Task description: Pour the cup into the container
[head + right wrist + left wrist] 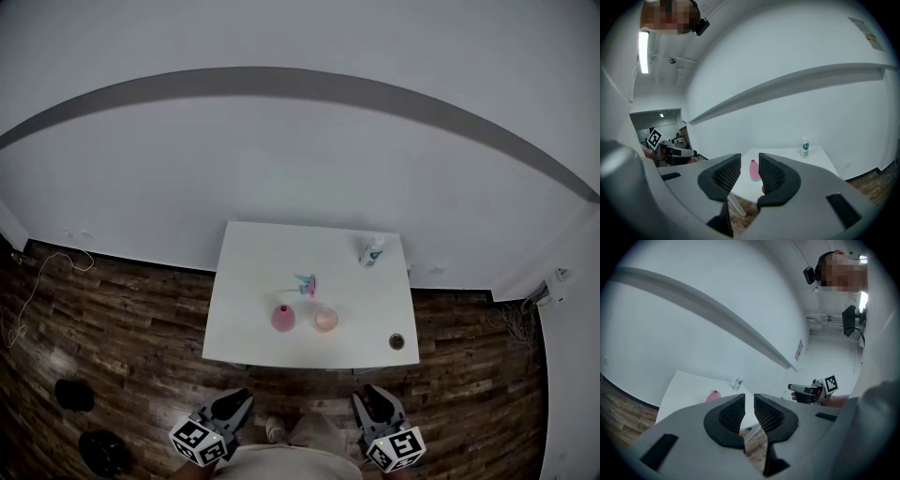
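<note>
Bare test room, lab-like rather than lived-in. Plain white walls [300,169] crossed by one grey band [281,82]. Wood-plank floor [122,309]. A lone white table [253,253] against the wall. Loose cable [36,281] trailing on the floor; strip light [644,51] overhead.

Small dark round object [397,342], pink-and-blue item [307,284], contents of cup [325,320], all too small to tell
</note>
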